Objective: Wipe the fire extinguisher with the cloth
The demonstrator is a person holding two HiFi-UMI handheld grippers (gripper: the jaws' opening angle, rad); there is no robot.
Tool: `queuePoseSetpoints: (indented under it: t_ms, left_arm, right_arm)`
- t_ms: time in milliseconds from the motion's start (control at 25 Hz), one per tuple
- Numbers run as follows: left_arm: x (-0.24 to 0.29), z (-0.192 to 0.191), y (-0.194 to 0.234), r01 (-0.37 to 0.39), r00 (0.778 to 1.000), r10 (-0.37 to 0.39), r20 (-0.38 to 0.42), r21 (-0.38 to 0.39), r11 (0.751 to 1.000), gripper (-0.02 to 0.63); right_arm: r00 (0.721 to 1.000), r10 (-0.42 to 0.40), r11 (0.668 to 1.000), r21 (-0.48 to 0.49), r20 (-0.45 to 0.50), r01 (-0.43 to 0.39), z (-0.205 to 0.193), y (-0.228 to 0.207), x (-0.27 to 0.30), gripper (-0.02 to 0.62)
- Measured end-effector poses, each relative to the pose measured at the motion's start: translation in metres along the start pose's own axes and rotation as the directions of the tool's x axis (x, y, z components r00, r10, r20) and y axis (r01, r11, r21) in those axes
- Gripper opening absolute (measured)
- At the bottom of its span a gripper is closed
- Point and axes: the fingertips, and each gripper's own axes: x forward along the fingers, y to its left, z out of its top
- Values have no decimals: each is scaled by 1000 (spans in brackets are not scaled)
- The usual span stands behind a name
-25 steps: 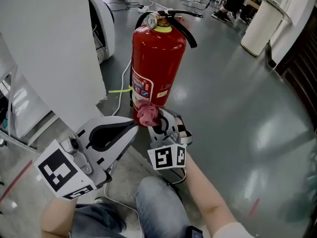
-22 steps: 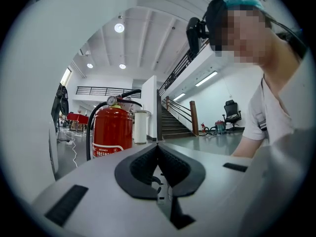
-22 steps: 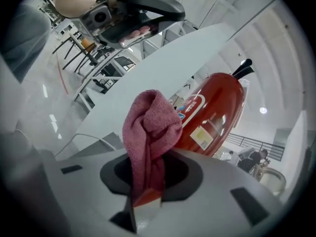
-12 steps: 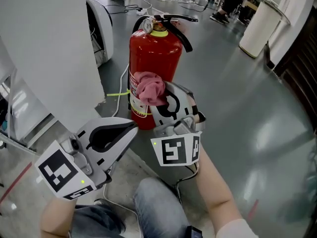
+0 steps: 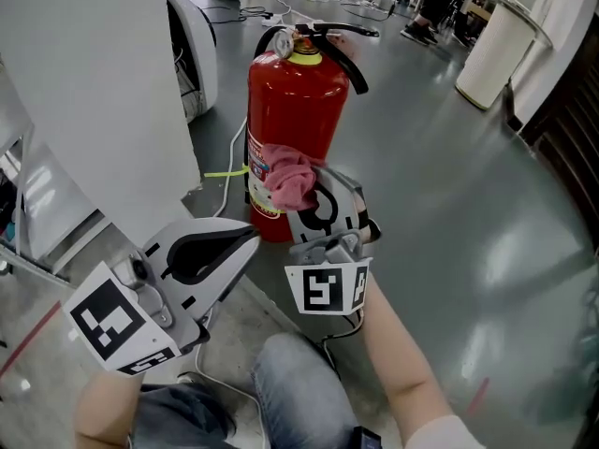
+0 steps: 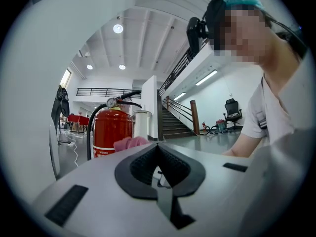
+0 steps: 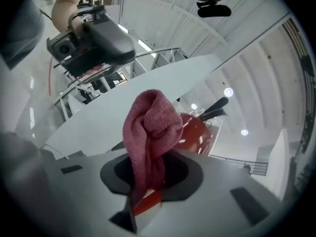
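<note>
– Extinguisher (image 5: 295, 110) first.
– Stands upright on the grey floor (image 5: 421, 204), long axis vertical, gauge (image 5: 284, 38) and black handle (image 5: 344, 32) on top. Points that handle away and to the right. Shows its label (image 5: 265, 178) low on the left side. Sits just beside a white panel (image 5: 94, 92), straight ahead of the 2 grippers.
– Cloth (image 5: 292, 178)?
– Pink, bunched. Lies against the red body about mid-height, just right of the label. Pinched at its lower end in the right gripper (image 5: 314, 199), jaws closed tight on it, the rest spilling up past the tips.
– Right arm?
– Reaches forward from lower right, forearm (image 5: 393, 363) bare. Carries the cube (image 5: 328, 290) turned up toward the head camera. Aims the jaws up and left at the red body.
– Left gripper (image 5: 248, 239)?
– Hangs lower left, near the extinguisher's base yet apart from it. Jaws together, nothing between them. Aims up and right, with its own cube at the bottom left corner.
</note>
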Motion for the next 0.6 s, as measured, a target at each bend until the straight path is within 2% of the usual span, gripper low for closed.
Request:
queuePoseSetpoints:
  t_ms: [160, 360, 480, 600]
  left_arm:
    - [-5, -4, 1, -10, 1000, 10, -7, -8, 1000, 9]
    - [-12, -8, 3, -19, 1000, 19, -11, -10, 1000, 9]
    - [-16, -13, 9, -22, 1000, 22, -14, -5, 1000, 9]
    - [-20, -17, 20, -12, 1000, 12, -24, -2, 1000, 9]
  right_arm:
    - [992, 92, 996, 12, -82, -92, -33, 49, -11, 94]
    - [967, 193, 981, 19, -168, -192, -62, 92, -21, 94]
    - [963, 191, 982, 51, -190, -184, -60, 87, -19, 94]
    - [979, 123, 991, 66, -164, -114, -41, 63, -12, 94]
